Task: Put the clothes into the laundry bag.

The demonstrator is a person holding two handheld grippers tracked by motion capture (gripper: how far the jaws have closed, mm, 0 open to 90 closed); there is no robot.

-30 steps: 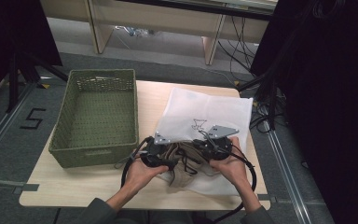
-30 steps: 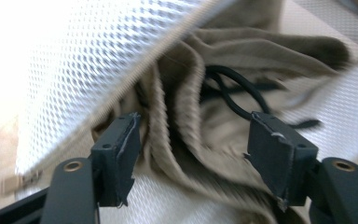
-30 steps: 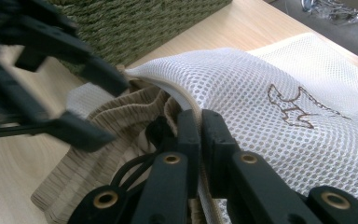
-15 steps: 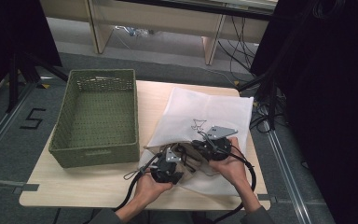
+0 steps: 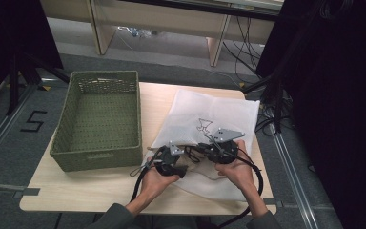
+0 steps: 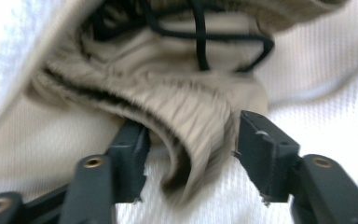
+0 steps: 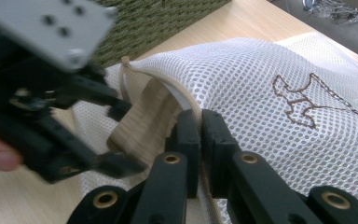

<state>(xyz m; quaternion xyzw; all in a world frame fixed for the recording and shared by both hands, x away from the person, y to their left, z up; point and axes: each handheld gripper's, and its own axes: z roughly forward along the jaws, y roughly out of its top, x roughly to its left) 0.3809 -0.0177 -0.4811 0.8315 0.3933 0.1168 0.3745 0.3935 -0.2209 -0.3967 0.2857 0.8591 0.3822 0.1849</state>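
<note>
Pale wooden table (image 5: 100, 188), white mesh bag (image 7: 265, 70), seemingly ribbed beige cloth (image 6: 191, 116).

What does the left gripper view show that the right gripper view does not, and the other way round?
Left gripper view: a beige ribbed garment with a black cord, lying between the left tongs, which have just been opening and do not press it. Right gripper view: the right tongs shut on the rim of the mesh bag, its brown emblem, the green basket and the table. Both share the white mesh bag.

Empty green basket (image 5: 97, 119), wooden table (image 5: 90, 188)
</note>
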